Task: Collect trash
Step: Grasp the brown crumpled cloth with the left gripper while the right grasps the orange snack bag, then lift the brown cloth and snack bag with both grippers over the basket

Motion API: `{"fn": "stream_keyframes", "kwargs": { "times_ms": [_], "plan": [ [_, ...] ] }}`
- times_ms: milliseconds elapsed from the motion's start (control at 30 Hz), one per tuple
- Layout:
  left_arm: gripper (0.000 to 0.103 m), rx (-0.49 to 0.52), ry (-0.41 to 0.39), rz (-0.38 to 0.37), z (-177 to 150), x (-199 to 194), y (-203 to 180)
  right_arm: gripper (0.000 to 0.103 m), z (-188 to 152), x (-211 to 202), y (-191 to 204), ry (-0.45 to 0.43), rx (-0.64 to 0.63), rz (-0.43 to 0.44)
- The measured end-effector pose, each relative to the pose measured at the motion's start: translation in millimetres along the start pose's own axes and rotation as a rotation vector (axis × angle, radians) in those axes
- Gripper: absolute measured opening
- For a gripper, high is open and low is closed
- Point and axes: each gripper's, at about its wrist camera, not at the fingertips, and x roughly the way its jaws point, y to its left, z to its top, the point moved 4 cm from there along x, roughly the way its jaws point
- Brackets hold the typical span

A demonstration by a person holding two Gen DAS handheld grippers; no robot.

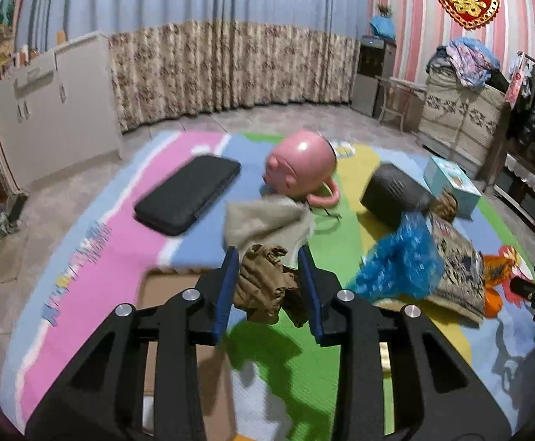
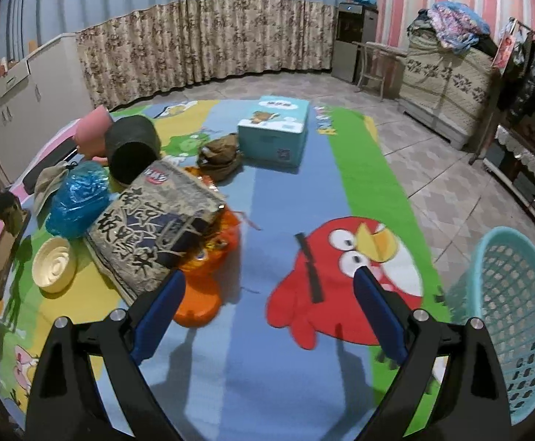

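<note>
Left gripper [image 1: 269, 283]: your jaws are clenched on a crumpled brown wad [image 1: 267, 286]; both blue pads press its sides, and it hangs between them above the play mat [image 1: 194, 235].
Ahead of the left jaws: a beige cloth [image 1: 264, 220] lies just past the fingertips, and a pink piggy pot [image 1: 300, 163] lies tipped on its side beyond it.
Left of the left jaws: a flat black case [image 1: 188, 193] rests on the pink and blue stripes, well apart from the wad.
Right of the left jaws: a blue plastic bag [image 1: 399, 261] leans against a printed paper bag [image 1: 458, 272], with a dark bucket [image 1: 392, 191] on its side behind them.
Below the left jaws: a piece of brown cardboard [image 1: 168, 286] shows under the fingers.
Right gripper [image 2: 269, 294]: your jaws are spread wide and released, with nothing between them but the mat and its red bird picture [image 2: 341, 279].
Left of the right jaws: the printed paper bag [image 2: 157, 228] sits just beside the left fingertip, on top of an orange bag [image 2: 201, 294]; a cream bowl [image 2: 54, 264] lies further left.
Right of the right jaws: a teal basket [image 2: 517, 316] lies near the right finger, at the mat's edge.
Far ahead of the right jaws: a light blue box [image 2: 275, 128] stands with a brown bundle [image 2: 219, 156] just beside it.
</note>
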Motion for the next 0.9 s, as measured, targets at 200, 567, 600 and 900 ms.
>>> {"fn": "stream_keyframes", "kwargs": {
  "times_ms": [200, 567, 600, 900],
  "plan": [
    [0.032, -0.021, -0.014, 0.006, 11.6, 1.0, 10.3, 0.052, 3.5, 32.8, 4.2, 0.075, 0.053, 0.072],
    [0.032, -0.032, -0.038, 0.010, 21.6, -10.8, 3.9, 0.014, 21.6, 2.0, -2.5, -0.055, 0.053, 0.112],
    [0.032, -0.032, -0.042, 0.009, 22.0, -12.6, 1.1, 0.014, 23.0, -2.8, -8.4, -0.066, 0.059, 0.102],
    [0.032, -0.011, -0.091, -0.083, 46.8, -38.8, -68.9, 0.014, 22.9, -72.5, -89.3, -0.186, 0.153, 0.009]
  ]
}}
